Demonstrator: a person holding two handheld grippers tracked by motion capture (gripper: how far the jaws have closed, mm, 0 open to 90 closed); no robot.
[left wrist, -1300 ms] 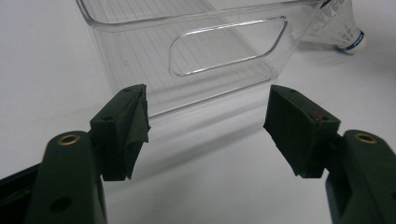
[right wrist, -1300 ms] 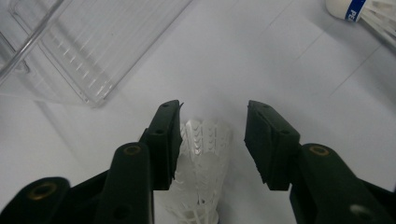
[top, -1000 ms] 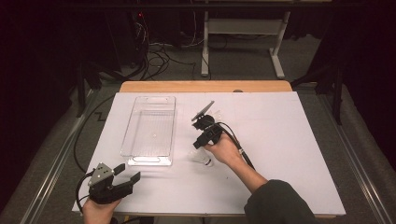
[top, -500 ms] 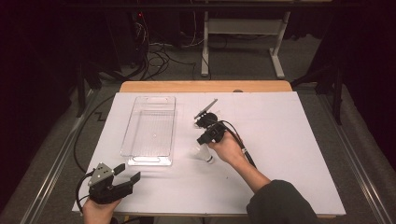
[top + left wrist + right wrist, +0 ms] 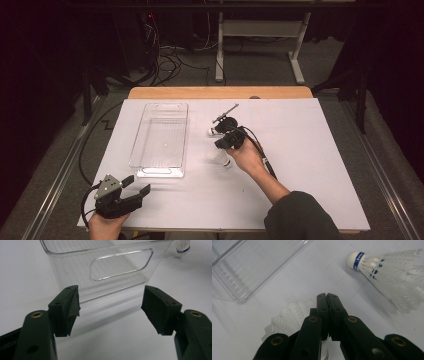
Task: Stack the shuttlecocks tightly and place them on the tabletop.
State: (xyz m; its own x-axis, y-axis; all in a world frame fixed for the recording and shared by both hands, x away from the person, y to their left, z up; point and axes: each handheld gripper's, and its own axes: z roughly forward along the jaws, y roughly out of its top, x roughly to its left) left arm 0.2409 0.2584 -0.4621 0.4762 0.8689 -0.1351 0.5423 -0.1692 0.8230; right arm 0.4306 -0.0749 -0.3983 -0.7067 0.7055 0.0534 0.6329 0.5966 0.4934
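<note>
Two shuttlecocks lie on the white table (image 5: 320, 165) right of my clear bin (image 5: 161, 140). My right gripper (image 5: 327, 298) has just been closing and its jaws now stand pressed together. The near shuttlecock (image 5: 287, 318) sits under and just left of them in the right gripper view; I cannot tell whether any feather is pinched between the pads. The far shuttlecock (image 5: 387, 270) lies beyond the tips, well apart, cork pointing toward the bin. In the high view, I see my left gripper (image 5: 131, 192) near the table's front edge, jaws wide with nothing between them, facing the bin's handle end (image 5: 121, 265).
</note>
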